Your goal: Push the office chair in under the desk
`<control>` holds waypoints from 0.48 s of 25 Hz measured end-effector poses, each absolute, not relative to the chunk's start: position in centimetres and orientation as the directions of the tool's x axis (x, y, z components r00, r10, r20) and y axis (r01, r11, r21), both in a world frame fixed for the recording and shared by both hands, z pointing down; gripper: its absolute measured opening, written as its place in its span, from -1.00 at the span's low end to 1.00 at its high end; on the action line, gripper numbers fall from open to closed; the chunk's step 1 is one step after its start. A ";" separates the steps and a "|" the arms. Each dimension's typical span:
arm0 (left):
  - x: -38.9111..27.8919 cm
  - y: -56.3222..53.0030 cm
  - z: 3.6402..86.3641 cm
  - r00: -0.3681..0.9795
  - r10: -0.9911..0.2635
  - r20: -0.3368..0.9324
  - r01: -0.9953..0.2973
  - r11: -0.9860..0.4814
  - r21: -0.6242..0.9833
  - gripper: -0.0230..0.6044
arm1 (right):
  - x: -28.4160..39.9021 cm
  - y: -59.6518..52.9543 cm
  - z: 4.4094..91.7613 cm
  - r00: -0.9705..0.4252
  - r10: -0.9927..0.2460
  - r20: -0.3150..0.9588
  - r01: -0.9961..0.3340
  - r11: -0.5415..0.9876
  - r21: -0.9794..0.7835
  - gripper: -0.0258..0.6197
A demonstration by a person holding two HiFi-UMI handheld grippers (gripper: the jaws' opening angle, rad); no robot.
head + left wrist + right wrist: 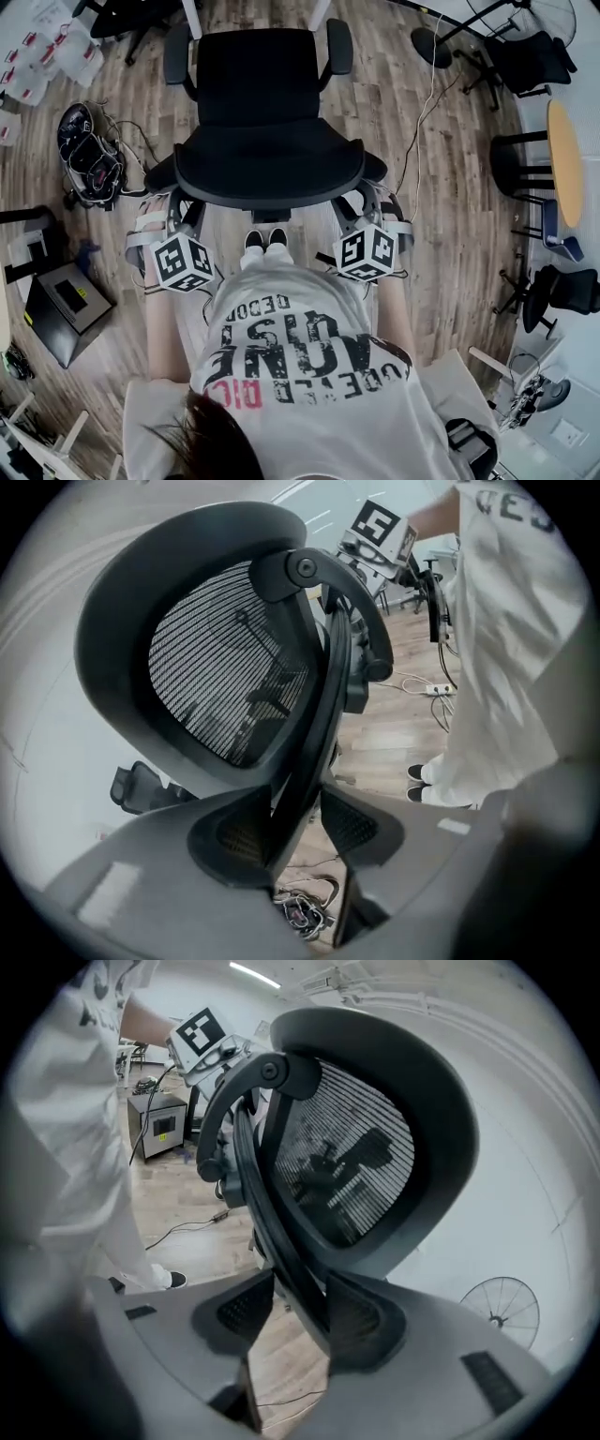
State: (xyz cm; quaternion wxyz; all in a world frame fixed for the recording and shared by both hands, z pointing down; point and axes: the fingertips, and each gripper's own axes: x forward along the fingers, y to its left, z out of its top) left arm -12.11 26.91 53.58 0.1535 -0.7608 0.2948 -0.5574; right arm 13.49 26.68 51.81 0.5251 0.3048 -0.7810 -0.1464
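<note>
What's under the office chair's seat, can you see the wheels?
No. From the head view the seat and backrest cover the base and wheels; only wood floor shows around them.

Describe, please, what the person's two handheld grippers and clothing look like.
The left gripper and the right gripper look alike: broad light-grey plastic jaws with dark, textured pads. Each carries a white cube printed with black square markers. The person wears a white short-sleeved T-shirt with black and red lettering.
</note>
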 end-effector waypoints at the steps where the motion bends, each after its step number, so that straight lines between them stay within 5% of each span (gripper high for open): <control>1: -12.1 26.9 53.6 0.216 -0.609 0.763 -0.283 -0.787 -0.548 -0.37 | 13.5 26.7 51.8 -0.261 -0.628 0.733 -0.326 0.772 0.545 -0.37; 12: -12.1 26.8 54.2 0.279 -0.595 0.753 -0.267 -0.802 -0.535 -0.36 | 13.5 26.7 52.3 -0.214 -0.594 0.775 -0.358 0.786 0.504 -0.37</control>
